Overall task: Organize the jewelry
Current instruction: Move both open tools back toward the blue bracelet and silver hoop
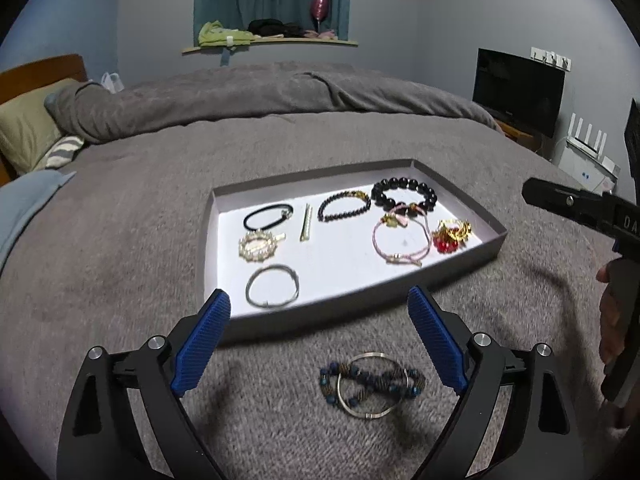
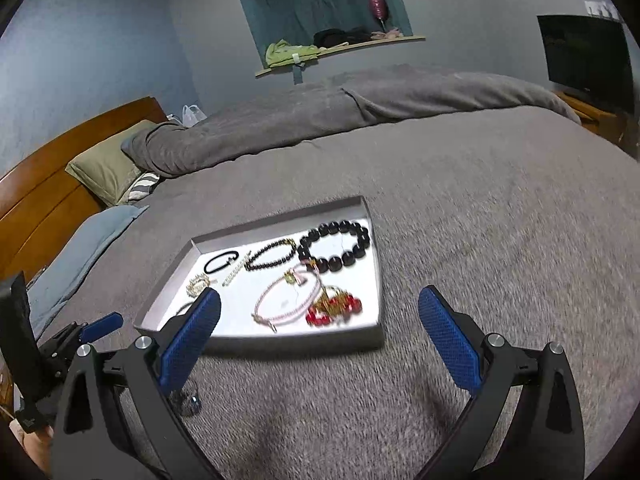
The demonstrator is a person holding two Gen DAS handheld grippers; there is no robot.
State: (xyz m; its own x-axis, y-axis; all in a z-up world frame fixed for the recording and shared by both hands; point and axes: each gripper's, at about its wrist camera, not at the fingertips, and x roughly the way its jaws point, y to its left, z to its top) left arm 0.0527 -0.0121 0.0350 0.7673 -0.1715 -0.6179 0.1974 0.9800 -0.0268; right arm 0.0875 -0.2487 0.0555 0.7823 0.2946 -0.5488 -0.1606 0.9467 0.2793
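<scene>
A shallow grey tray (image 1: 472, 256) (image 2: 360, 336) with a white floor lies on the bed. In it lie a large black bead bracelet (image 1: 404, 195) (image 2: 335, 246), a small black bead bracelet (image 1: 343, 206), a pink cord bracelet (image 1: 400, 240) (image 2: 286, 300), red and gold pieces (image 1: 451, 235) (image 2: 334, 308), a pearl ring (image 1: 258, 245), a black band (image 1: 266, 216) and a silver bangle (image 1: 272, 286). On the blanket in front of the tray lie a blue bead bracelet and a silver bangle (image 1: 372, 384), overlapping. My left gripper (image 1: 318, 340) is open above them. My right gripper (image 2: 320, 340) is open and empty, near the tray's front edge.
The grey blanket (image 1: 120, 260) covers the bed. Pillows (image 1: 24, 128) and a wooden headboard (image 2: 48, 200) are at the left. A TV (image 1: 518, 90) stands at the far right. The right gripper's body (image 1: 580, 208) shows at the right edge of the left wrist view.
</scene>
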